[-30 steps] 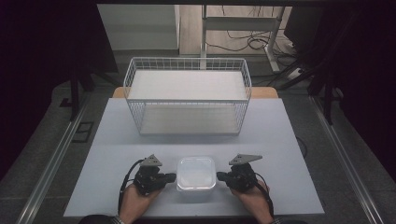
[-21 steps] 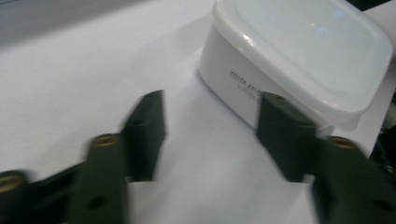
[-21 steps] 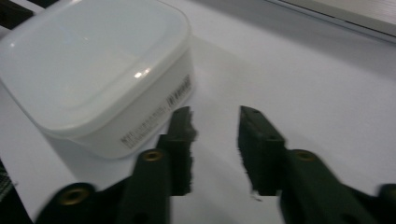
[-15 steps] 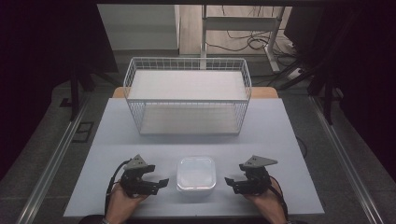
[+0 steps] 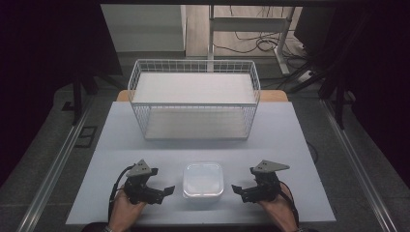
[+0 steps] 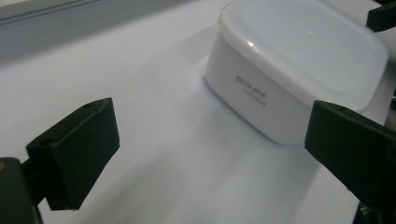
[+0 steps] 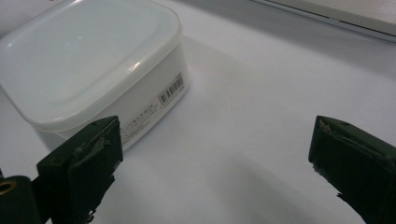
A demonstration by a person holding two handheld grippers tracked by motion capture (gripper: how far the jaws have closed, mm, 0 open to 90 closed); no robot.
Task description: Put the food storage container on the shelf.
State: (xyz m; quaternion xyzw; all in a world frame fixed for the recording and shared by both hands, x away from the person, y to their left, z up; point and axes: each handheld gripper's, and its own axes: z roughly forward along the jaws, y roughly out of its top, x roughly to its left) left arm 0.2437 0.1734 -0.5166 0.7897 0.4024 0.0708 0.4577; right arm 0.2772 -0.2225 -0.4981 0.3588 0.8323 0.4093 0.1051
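A white lidded plastic box (image 5: 203,180) sits on the table near its front edge, between my two grippers. My left gripper (image 5: 164,190) rests a short way to the box's left, jaws wide apart, having just been opening, with nothing between them. In the left gripper view the box (image 6: 294,70) lies ahead, clear of the black fingers (image 6: 77,149). My right gripper (image 5: 238,189) stands to the box's right, its jaws also just opened wide and empty. The right gripper view shows the box (image 7: 93,65) ahead at the left, with a barcode label on its side.
A white wire basket (image 5: 194,99) stands at the back middle of the pale table (image 5: 290,145). Metal rails run along both sides of the table. Cables and a desk frame lie on the floor beyond.
Both grippers drew away sideways from the box, left one leftward and right one rightward. Their jaws went from shut against the box's sides to wide open.
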